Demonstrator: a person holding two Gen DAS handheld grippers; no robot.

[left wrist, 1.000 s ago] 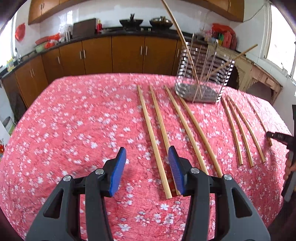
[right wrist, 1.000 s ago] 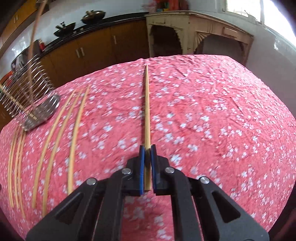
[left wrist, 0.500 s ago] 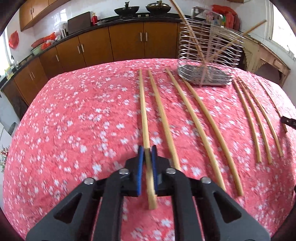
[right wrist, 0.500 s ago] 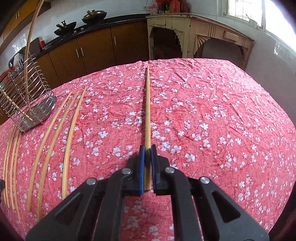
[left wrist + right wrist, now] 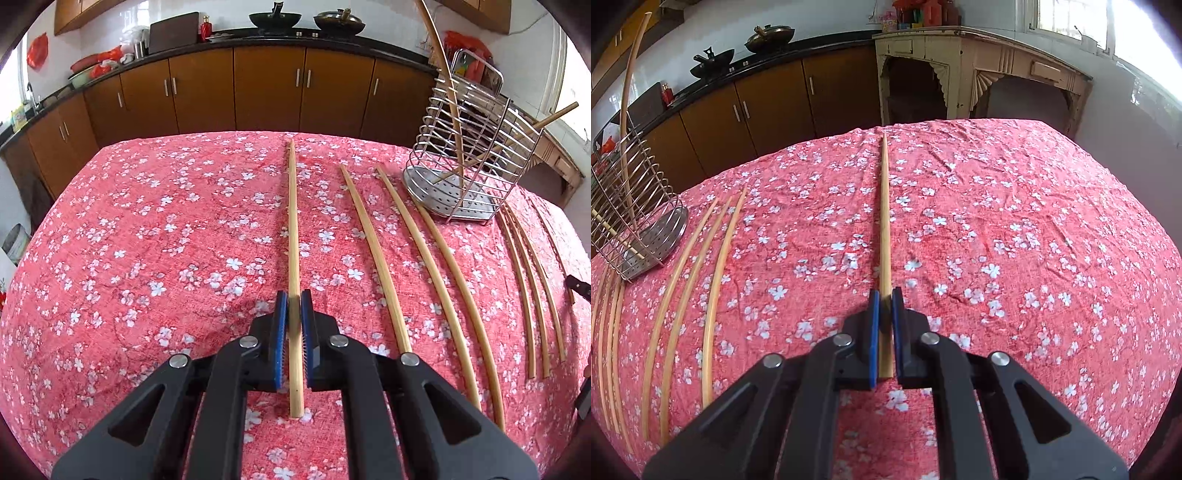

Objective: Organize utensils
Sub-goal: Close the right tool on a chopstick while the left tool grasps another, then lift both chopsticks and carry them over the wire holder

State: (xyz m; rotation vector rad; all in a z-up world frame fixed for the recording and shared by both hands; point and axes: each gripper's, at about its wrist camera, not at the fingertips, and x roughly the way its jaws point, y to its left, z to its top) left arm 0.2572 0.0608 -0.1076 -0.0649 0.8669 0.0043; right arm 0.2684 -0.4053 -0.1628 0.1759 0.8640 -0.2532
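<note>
Both wrist views close, angled down, sharing wire rack (image 5: 469,162)

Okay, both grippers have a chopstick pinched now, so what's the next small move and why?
Probably lift the left gripper first, tipping its chopstick toward the wire holder. Both grippers are shut on chopsticks lying flat on the tablecloth; the right gripper holds its own chopstick. The holder already contains two chopsticks, and six more lie loose beside it.
</note>
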